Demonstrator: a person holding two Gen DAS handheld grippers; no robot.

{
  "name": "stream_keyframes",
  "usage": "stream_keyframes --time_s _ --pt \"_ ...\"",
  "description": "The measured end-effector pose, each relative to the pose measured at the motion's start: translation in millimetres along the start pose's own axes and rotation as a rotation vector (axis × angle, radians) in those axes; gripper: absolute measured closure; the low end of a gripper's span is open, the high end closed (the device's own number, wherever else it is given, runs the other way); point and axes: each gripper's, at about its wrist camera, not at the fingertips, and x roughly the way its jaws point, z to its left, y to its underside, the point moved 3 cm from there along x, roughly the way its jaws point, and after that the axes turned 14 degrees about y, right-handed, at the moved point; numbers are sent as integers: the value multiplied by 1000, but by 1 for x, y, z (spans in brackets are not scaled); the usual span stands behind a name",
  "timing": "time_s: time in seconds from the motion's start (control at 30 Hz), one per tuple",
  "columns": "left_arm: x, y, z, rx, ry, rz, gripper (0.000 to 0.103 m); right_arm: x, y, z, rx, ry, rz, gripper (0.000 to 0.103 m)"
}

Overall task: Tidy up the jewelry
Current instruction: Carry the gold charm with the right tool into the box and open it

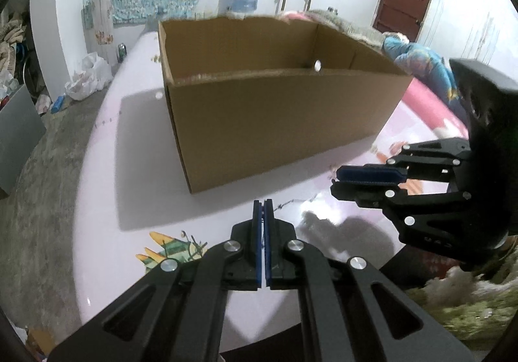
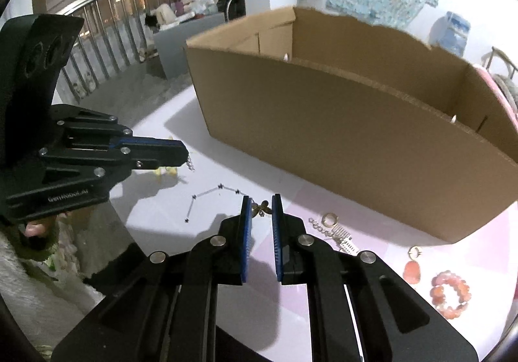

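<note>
My left gripper (image 1: 263,208) is shut on a thin silver chain, and a short end of that chain (image 2: 191,164) dangles from the left gripper (image 2: 185,153) tips in the right wrist view. My right gripper (image 2: 261,205) is shut on a small butterfly pendant (image 2: 261,209), which spans the narrow gap between its blue pads. A fine necklace with dark beads (image 2: 212,192) runs left from the pendant. In the left wrist view a thin chain (image 1: 291,201) stretches from my left tips toward the right gripper (image 1: 335,181). An open cardboard box (image 2: 340,141) stands just behind.
On the pale pink round table (image 1: 145,167), right of my right gripper, lie a gold ring (image 2: 330,219), a silver comb clip (image 2: 344,237), an orange pendant (image 2: 411,269) and an orange bead bracelet (image 2: 450,295). The cardboard box (image 1: 275,122) fills the table's middle.
</note>
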Motion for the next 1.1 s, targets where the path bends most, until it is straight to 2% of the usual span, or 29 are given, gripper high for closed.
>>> stream_keyframes --time_s 0.17,0.37,0.43,0.57,0.7,0.9,0.97,1.1 --pt "-28 -16 -9 2 38 -76 102 -29 -8 -15 45 -23 -73 93" --pt "-60 -56 -23 47 97 -188 102 -57 -34 -34 94 -49 -196 93" --pt "-64 -72 -26 80 95 -214 102 -64 -46 -48 116 -55 -241 93" --pt "-53 -100 -27 124 74 -235 102 -52 -73 -60 159 -38 -268 93" --pt "-24 -121 -16 110 77 -214 102 -26 -83 -76 201 3 -230 93" --pt "30 -136 4 35 92 -108 102 1 -80 -89 224 74 -165 93" --pt "46 -142 6 13 118 -88 102 9 -80 -94 231 100 -142 93" --pt "66 -148 7 -8 115 -53 102 17 -78 -103 248 152 -104 93"
